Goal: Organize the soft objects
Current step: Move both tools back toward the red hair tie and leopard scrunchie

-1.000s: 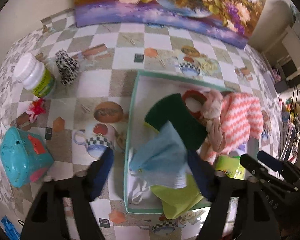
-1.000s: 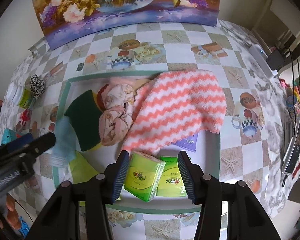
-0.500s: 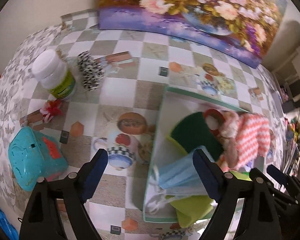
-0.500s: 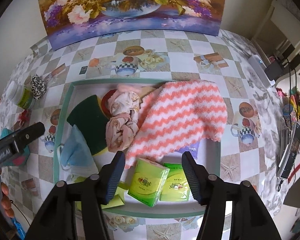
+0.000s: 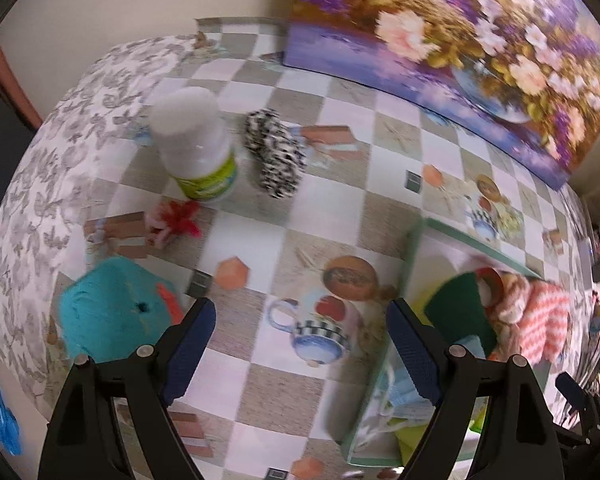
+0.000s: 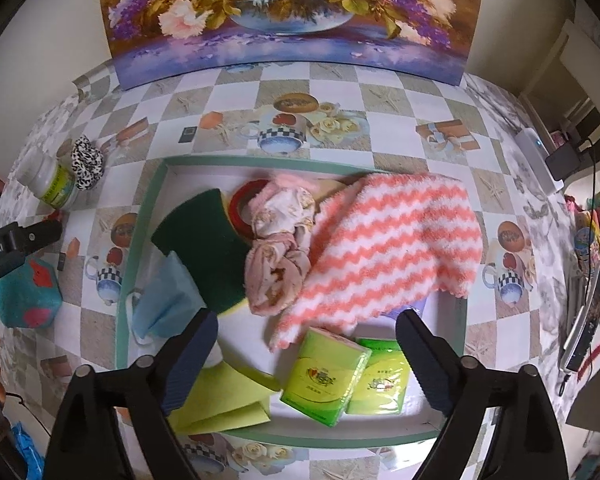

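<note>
A green-rimmed tray [image 6: 142, 216] holds a blue face mask [image 6: 162, 300], a dark green sponge [image 6: 204, 240], a pink cloth [image 6: 280, 240], a coral zigzag towel [image 6: 392, 248], two green tissue packs [image 6: 324, 376] and a yellow-green cloth [image 6: 224, 400]. Outside it lie a black-and-white scrunchie [image 5: 276, 160], a red flower clip [image 5: 176, 220] and a teal soft toy [image 5: 116, 316]. My left gripper [image 5: 300, 344] is open and empty over the tablecloth left of the tray [image 5: 412, 248]. My right gripper [image 6: 306, 360] is open and empty above the tray's near side.
A white pill bottle [image 5: 194, 148] stands beside the scrunchie. A flower painting [image 6: 292, 16] leans at the back. A red tape ring [image 6: 244, 208] lies in the tray. Clutter and cables [image 6: 580, 320] sit off the table's right edge.
My left gripper has let go of the blue mask, which now lies in the tray, and has swung left toward the scrunchie and bottle. My right gripper has opened wider and drawn back slightly.
</note>
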{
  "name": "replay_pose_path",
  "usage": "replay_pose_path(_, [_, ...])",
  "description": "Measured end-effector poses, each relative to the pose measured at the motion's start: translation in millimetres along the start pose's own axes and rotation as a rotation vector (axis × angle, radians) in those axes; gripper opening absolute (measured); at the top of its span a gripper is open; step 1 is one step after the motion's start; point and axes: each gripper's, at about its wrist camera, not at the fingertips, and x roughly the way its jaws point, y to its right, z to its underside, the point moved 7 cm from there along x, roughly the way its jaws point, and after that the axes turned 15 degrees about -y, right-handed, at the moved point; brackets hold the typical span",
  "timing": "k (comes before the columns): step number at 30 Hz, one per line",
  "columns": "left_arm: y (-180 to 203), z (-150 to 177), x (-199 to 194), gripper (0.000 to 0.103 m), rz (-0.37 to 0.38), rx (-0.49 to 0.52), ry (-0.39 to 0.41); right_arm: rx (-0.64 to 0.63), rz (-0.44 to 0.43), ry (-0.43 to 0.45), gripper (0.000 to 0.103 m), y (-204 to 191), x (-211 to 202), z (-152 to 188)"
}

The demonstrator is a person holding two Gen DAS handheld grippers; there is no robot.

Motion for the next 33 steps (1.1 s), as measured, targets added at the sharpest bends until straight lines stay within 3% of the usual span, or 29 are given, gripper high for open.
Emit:
replay_pose_path(9, [-43, -12, -11, 0.088, -0.019, -0.083, 0.033, -0.025, -0.047, 0.022, 0.093, -33, -4, -10])
replay_pose_path(20, [-88, -31, -4, 0.088, -0.02, -0.137, 0.01, -0.125, -0.062, 0.032, 0.093, -95, -2, -28])
replay_pose_path(26, [-105, -45, 6, 0.088, -0.073, -0.118, -0.015, -0.194, -0.072, 0.06, 0.093, -129, -2, -46])
replay_pose_path(33, [-109, -59, 25, 0.087, -0.074, -0.001, -0.088, -0.255, -0.111, 0.083, 0.093, -167, 8, -73])
